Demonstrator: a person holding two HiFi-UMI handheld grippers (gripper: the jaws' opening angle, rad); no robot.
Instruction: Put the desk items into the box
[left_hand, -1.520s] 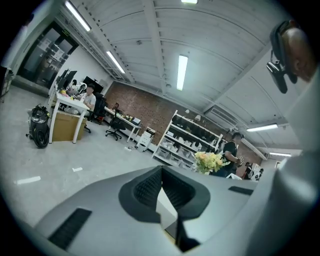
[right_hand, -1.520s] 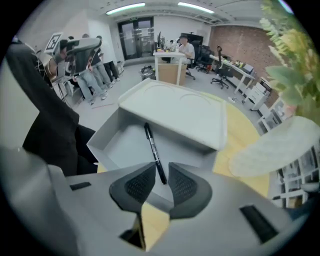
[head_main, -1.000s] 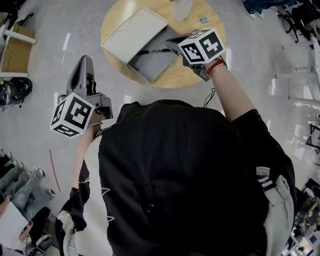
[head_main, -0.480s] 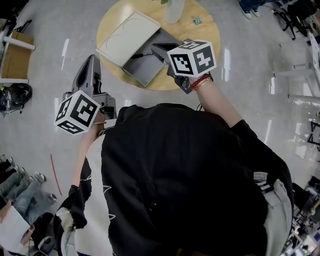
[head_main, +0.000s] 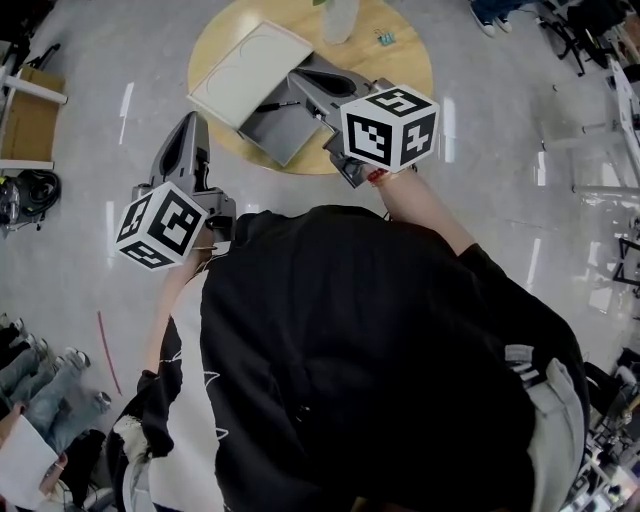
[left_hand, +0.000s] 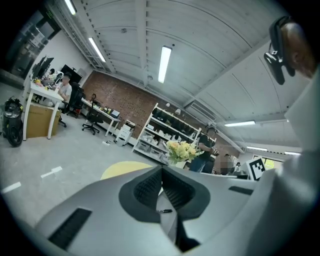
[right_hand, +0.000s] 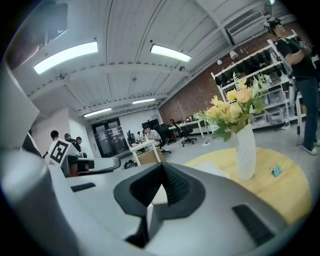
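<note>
At the top of the head view, the box (head_main: 262, 128) sits open on the round table (head_main: 415, 70), with a small blue clip (head_main: 385, 38) still outside it. The right gripper (head_main: 302, 73) and the left gripper (head_main: 192, 125) both have their jaws pressed together, empty. The right jaws should be spread before they lower squarely over the clip, clear of the vase (head_main: 340, 18).

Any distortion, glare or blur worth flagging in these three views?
Head view: fisheye bend, with light streaks glaring on the floor. Left gripper view: dark vignetted corners, and the ceiling lamp is blown out. Right gripper view: same bowing and vignette, but the vase is fairly sharp.
</note>
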